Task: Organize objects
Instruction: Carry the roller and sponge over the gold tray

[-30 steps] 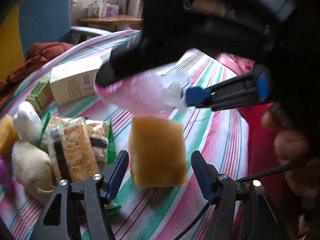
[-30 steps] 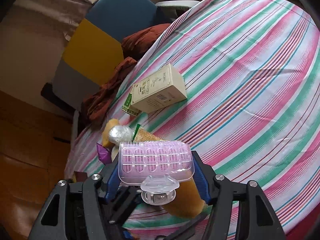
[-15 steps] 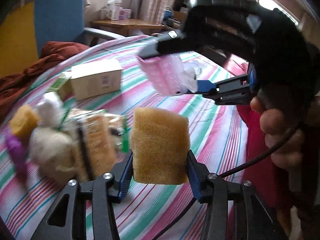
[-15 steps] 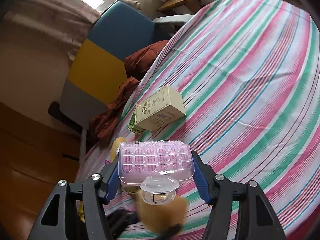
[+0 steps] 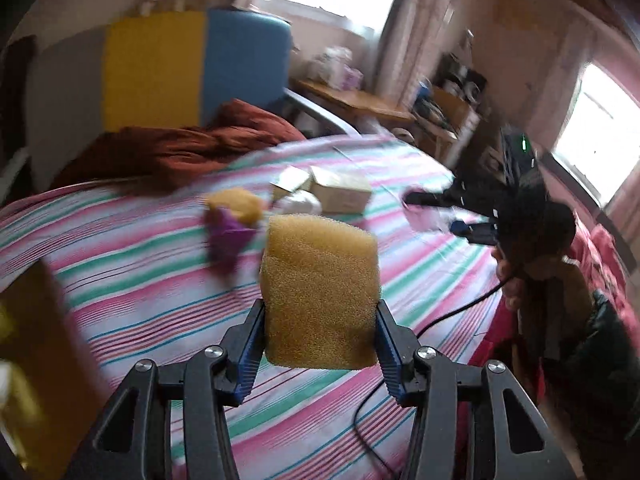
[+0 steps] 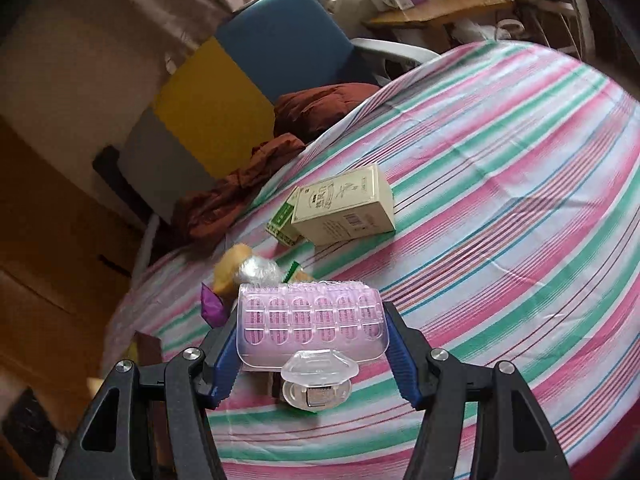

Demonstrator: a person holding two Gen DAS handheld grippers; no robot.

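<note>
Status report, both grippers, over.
Left gripper shut on sponge, lifted. Right gripper shut on pink roller. Nothing blocking.

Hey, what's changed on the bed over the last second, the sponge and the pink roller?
The left gripper closed on the yellow sponge, which a second ago stood on the striped sheet between open jaws, and lifted it clear of the snack pile. The right gripper still clamps the pink hair roller and rose a little. The cream box lies where it was.
</note>
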